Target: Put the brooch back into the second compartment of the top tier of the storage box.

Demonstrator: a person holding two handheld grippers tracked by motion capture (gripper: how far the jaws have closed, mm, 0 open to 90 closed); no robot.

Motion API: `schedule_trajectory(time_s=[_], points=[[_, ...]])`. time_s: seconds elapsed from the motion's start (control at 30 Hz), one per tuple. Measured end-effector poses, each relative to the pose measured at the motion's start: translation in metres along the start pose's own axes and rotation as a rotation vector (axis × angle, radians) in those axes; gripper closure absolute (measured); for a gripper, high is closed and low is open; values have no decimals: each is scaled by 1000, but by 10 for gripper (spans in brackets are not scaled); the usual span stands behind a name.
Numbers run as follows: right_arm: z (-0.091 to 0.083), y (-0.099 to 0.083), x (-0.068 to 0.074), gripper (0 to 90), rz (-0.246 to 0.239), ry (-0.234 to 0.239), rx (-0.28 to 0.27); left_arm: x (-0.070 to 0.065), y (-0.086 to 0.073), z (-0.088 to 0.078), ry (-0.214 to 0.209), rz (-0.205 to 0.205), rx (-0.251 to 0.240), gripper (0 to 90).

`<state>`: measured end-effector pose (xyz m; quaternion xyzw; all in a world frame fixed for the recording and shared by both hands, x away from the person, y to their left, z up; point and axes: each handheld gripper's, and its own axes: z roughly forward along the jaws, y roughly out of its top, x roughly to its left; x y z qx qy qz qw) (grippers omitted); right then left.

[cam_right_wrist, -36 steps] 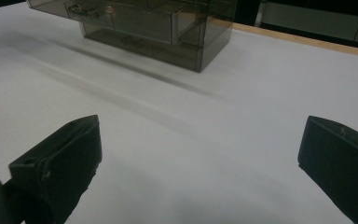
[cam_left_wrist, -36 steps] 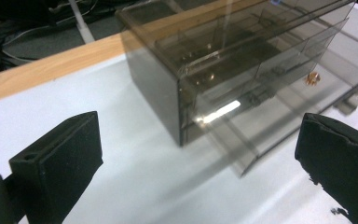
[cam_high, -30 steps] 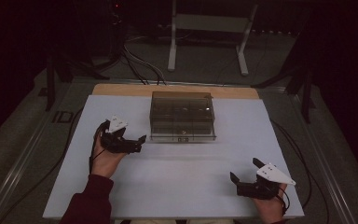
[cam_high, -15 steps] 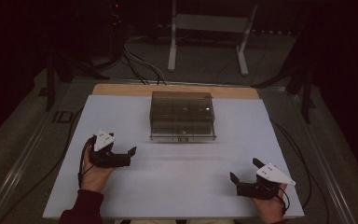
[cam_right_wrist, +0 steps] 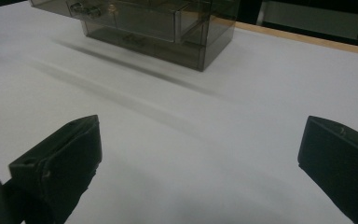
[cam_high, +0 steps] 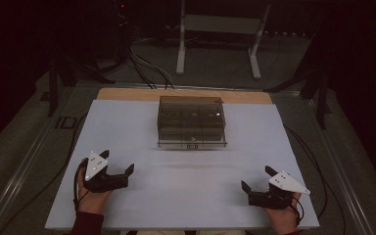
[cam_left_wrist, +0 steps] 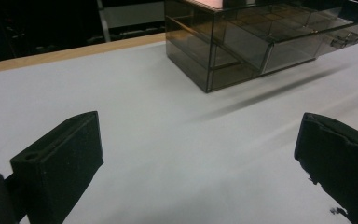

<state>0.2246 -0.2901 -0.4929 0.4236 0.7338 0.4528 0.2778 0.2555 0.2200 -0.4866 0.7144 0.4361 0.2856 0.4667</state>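
Mid-table, smoky clear drawer box, shut

- Left gripper: black body, two black jaws with blunt, blocky tips. A pale grey three-cornered plate with small dark dots sits on top.
- Left jaw block in the left gripper view: matt black, squared edges, one round hole in its upper face. The opposite block shows a chipped, ragged lower edge.
- Thin black cable loops round the left hand.
- Left sleeve: dark red, ending at the wrist.
- Right gripper: same black build, same grey plate, black cable trailing by the right hand.
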Motion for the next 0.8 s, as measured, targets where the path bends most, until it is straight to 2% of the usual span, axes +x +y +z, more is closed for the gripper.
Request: schedule_trajectory(time_s=[0.47,0.63,0.8], points=[[0,1,0,0,-3,2,-6,1,-9,-13,13,-31,-76,19],[1,1,-1,0,0,0,-4,2,-10,-12,16,-46,-81,18],[3,2,0,0,-1,0,1,2,-10,-13,18,-40,-84,19]])
